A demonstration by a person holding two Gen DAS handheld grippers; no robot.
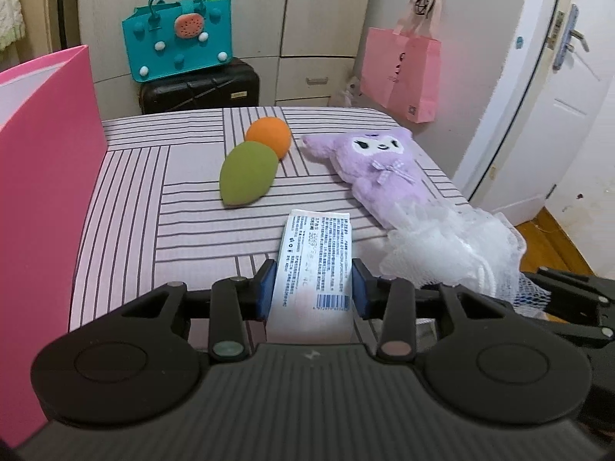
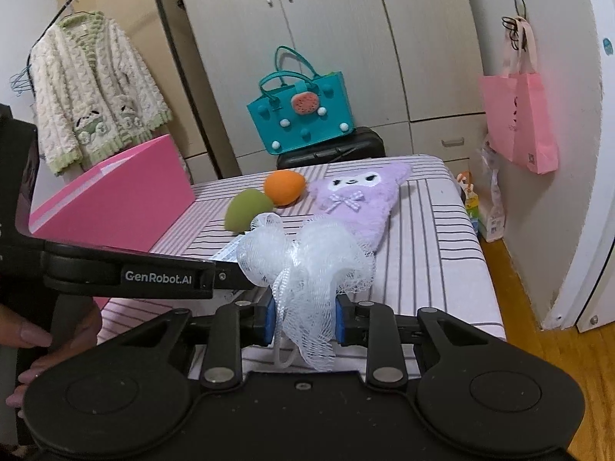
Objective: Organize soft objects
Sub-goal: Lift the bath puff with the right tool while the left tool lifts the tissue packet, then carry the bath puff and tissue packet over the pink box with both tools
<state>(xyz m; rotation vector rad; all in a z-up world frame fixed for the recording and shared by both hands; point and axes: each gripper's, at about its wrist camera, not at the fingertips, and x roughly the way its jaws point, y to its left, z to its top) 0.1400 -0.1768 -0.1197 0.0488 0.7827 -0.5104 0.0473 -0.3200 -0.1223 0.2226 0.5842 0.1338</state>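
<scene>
a: holding two things at once, are we? the left tongs (image 1: 314,288) are clamped on a white packet (image 1: 312,265) with a barcode, pads tight on its sides.

b: yes, and the right tongs (image 2: 304,320) pinch the white mesh puff (image 2: 305,265) at its gathered neck, jaws nearly shut on it. both tilt down over the striped bed (image 1: 127,207).

a: so which step is this?

b: i'd judge it the carry: both items lifted, bound for the pink box (image 1: 46,192) at the left edge. next they need swinging over its open top before letting go.

a: and what's left farther off?

b: the green sponge (image 1: 249,174) touching the orange sponge (image 1: 269,138), and the purple plush (image 1: 378,165) lying beside them on the bed.
</scene>
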